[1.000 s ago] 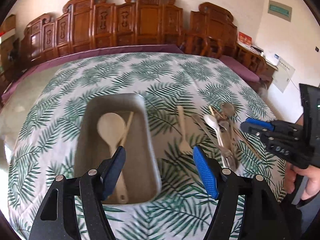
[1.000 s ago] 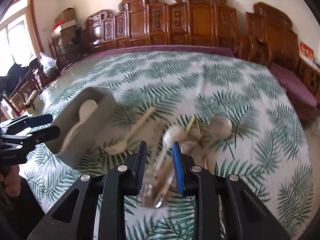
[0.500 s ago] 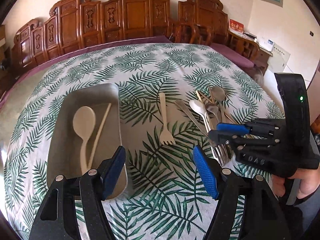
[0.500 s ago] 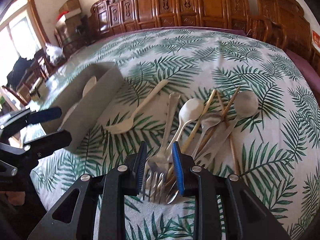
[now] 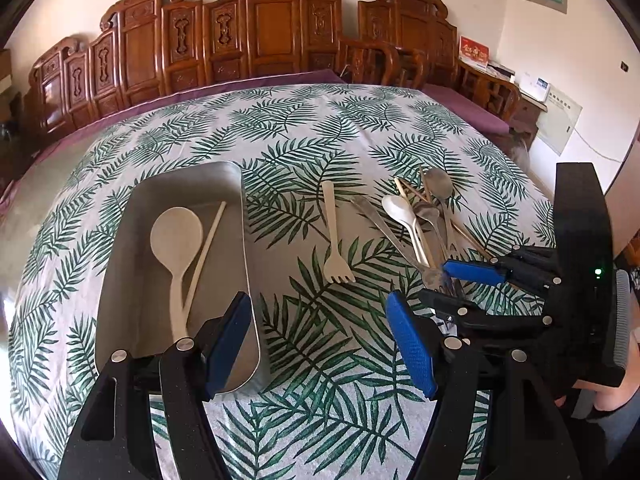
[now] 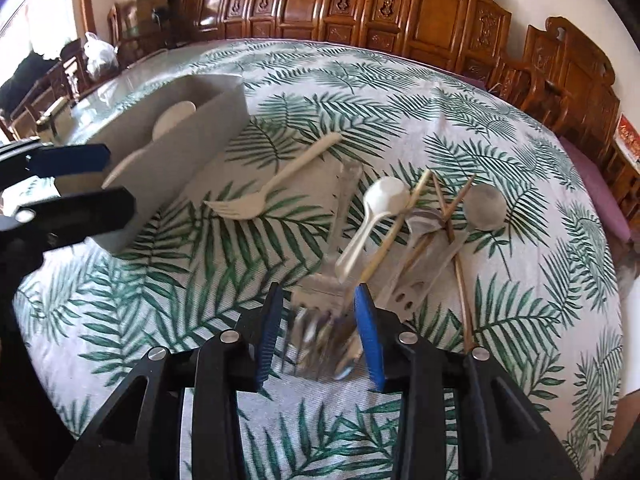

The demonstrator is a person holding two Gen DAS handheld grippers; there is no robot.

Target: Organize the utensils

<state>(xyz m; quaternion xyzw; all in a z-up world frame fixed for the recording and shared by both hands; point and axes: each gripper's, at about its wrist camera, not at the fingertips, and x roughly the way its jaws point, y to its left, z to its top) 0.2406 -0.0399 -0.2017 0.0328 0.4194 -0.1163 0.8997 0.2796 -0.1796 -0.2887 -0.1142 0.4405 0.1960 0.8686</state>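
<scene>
One shallow grey rectangular tray (image 5: 240,264) sits on the white tablecloth printed with green palm fronds (image 5: 320,128), and it holds two things: a large cream plastic serving spoon (image 5: 176,240) and a single cream chopstick (image 5: 206,252) lying against it. Just to the tray's right, alone on the cloth, lies one cream plastic fork (image 5: 334,240), tines toward the camera. Further right is the loose pile of utensils (image 5: 424,216): one small white plastic spoon (image 6: 378,208), two steel spoons that can be told apart, a steel fork (image 6: 332,280) and about three brown wooden chopsticks (image 6: 448,208) crossed over each other; the exact count in the tangle is hard to make out. The left gripper (image 5: 320,340) hangs wide apart and empty above the tray's near right corner. The right gripper (image 6: 318,332) is low over the near end of the pile, its blue-padded jaws opening, with the blurred steel fork tines between them and no pad visibly pressing on the metal. Compared with a second ago, the right gripper has dropped closer to the cloth and its jaws stand wider, while the left gripper's spread is unchanged; half a second ago the fork tines sat in a narrower gap.
</scene>
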